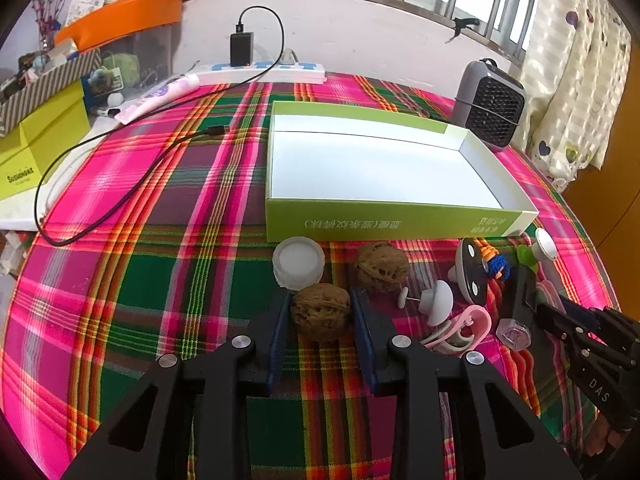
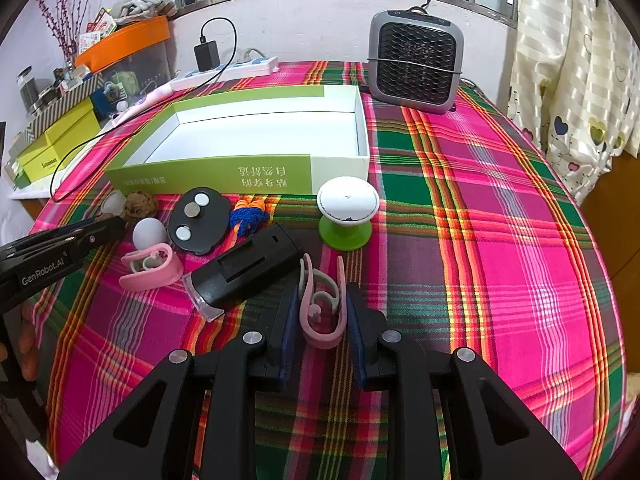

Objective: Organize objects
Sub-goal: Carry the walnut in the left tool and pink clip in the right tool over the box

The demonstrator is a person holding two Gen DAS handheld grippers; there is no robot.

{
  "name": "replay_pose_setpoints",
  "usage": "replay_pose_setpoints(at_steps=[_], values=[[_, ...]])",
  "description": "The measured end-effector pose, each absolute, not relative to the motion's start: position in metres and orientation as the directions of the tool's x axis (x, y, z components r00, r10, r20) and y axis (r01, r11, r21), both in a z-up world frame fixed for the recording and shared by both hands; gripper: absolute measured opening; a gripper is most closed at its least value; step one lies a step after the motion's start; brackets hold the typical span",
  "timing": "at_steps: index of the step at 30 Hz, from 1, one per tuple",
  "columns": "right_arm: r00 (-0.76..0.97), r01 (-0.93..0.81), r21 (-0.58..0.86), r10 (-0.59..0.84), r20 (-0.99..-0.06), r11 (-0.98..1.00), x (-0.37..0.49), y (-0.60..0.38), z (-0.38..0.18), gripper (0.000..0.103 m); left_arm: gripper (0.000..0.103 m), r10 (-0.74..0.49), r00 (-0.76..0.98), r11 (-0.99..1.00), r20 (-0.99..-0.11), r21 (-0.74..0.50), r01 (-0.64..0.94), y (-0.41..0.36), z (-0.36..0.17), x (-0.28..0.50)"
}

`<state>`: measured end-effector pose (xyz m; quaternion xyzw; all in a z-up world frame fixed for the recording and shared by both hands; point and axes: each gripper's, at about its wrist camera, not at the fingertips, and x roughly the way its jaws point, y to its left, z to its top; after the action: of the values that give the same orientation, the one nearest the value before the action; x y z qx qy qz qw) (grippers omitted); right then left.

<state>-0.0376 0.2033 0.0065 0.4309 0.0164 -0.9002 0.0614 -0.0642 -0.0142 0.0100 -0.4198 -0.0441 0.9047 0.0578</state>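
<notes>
A: Status of both tongs?

B: My left tongs (image 1: 321, 312) were pinching one walnut (image 1: 320, 311) on the table (image 1: 160, 280), pads touching both sides. My right tongs (image 2: 322, 312) were clamped on a pink clip (image 2: 322, 312), also down on the cloth.

A: What did each view add?

B: Left wrist showed two walnuts; the second walnut (image 1: 382, 266) sat just beside a white cap (image 1: 299, 263). Right wrist showed only one. It alone showed the black device (image 2: 248, 272) whole.

A: Counts?

B: Two walnuts, two pink clips; the second clip (image 2: 152, 266) lay loose. One green box (image 2: 256, 140), empty, behind everything.
</notes>
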Motion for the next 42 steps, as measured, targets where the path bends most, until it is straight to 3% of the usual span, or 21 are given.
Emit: replay_pose_setpoints(at_steps=[23,42], values=[[-0.647,0.159,0.050,-0.142,-0.749,-0.986,-0.028,0.200,0.028,0.024,0.029,0.198,-0.664,-0.980,-0.721,-0.132,-0.149,-0.007,0.038,-0.045],[-0.646,0.231,0.085,-0.218,-0.732,-0.969,-0.064,0.188,0.049,0.024,0.029,0.240,-0.669,-0.970,-0.704,-0.146,-0.194,-0.001,0.052,-0.078]])
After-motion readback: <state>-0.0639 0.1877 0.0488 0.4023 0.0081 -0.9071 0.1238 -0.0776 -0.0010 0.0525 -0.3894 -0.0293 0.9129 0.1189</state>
